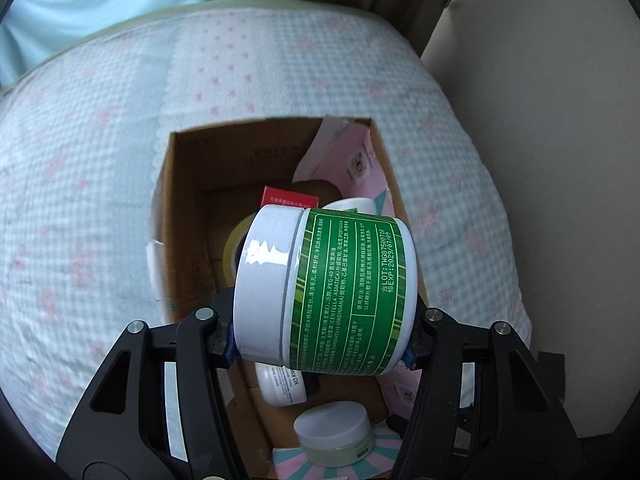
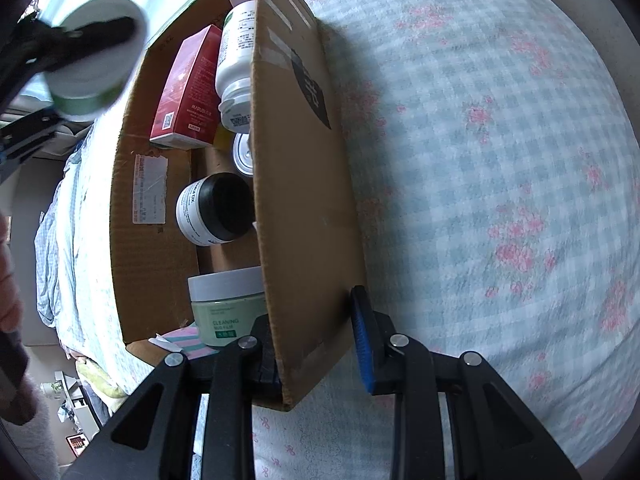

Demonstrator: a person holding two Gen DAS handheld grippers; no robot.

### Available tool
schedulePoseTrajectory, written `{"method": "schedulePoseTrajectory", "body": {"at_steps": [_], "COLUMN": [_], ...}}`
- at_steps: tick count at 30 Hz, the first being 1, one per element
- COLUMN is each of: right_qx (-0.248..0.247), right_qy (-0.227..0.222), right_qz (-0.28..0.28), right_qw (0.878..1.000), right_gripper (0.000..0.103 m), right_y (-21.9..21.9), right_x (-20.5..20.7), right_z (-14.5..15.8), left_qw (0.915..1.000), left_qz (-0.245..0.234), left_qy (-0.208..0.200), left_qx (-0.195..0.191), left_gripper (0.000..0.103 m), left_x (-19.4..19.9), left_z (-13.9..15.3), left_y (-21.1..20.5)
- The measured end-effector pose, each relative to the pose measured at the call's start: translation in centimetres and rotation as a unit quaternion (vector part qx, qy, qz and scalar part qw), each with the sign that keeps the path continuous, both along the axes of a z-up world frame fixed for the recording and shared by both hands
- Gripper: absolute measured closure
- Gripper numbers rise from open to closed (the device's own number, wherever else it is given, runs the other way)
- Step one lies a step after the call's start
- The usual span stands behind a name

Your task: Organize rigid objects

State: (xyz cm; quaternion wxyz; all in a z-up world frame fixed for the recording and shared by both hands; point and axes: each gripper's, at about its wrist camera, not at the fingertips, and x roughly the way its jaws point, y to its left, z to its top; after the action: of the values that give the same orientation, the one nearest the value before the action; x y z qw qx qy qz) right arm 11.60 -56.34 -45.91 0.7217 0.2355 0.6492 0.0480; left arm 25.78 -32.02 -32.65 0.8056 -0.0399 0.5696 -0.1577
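My left gripper (image 1: 320, 344) is shut on a white jar with a green label (image 1: 324, 292), held on its side above the open cardboard box (image 1: 188, 184). The same jar shows blurred at the top left of the right wrist view (image 2: 94, 60). My right gripper (image 2: 316, 340) straddles the box's side wall (image 2: 304, 200), one finger inside and one blue-padded finger (image 2: 362, 336) outside, a gap showing between pad and wall. Inside the box lie a red carton (image 2: 186, 88), a white bottle (image 2: 236, 52), a black-lidded jar (image 2: 216, 214) and a pale green jar (image 2: 226, 306).
The box sits on a bed with a blue-check, pink-flower quilt (image 2: 500, 160). A tape roll (image 1: 234, 248) and a pink package (image 1: 356, 160) also lie in the box. A beige wall (image 1: 540, 120) is to the right of the bed.
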Motion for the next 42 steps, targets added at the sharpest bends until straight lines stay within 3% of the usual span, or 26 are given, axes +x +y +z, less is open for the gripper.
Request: {"method": "schedulePoseTrajectory", "body": {"at_steps": [8, 9, 10, 11, 20, 33, 42], "right_qx": [-0.001, -0.001, -0.001, -0.001, -0.002, -0.007, -0.018], "right_qy": [0.000, 0.000, 0.000, 0.000, 0.001, -0.003, -0.002], "right_qz": [0.007, 0.007, 0.007, 0.008, 0.008, -0.003, -0.007], "right_qw": [1.000, 1.000, 1.000, 1.000, 1.000, 1.000, 1.000], "right_gripper": [0.077, 0.077, 0.077, 0.077, 0.077, 0.077, 0.077], "right_y": [0.0, 0.0, 0.0, 0.0, 0.0, -0.1, 0.3], "right_x": [0.1, 0.1, 0.1, 0.1, 0.1, 0.1, 0.1], "right_z": [0.0, 0.0, 0.0, 0.0, 0.0, -0.1, 0.5], "left_qw": [0.9998, 0.9998, 0.9999, 0.9998, 0.9995, 0.9989, 0.9990], "left_qz": [0.006, 0.007, 0.009, 0.011, 0.020, 0.041, 0.040], "left_qy": [0.009, 0.007, 0.002, -0.005, 0.003, 0.010, -0.020], "left_qx": [0.016, 0.014, 0.014, 0.016, 0.026, 0.020, 0.010], "left_gripper": [0.049, 0.037, 0.006, 0.001, 0.000, 0.000, 0.000], "left_x": [1.1, 1.3, 1.4, 1.5, 2.0, -0.8, -3.9], "left_z": [-1.6, -1.4, -1.1, -0.7, -0.4, 0.0, 5.3], "left_y": [-1.3, -1.3, -1.3, -1.2, 0.8, 5.9, 10.8]}}
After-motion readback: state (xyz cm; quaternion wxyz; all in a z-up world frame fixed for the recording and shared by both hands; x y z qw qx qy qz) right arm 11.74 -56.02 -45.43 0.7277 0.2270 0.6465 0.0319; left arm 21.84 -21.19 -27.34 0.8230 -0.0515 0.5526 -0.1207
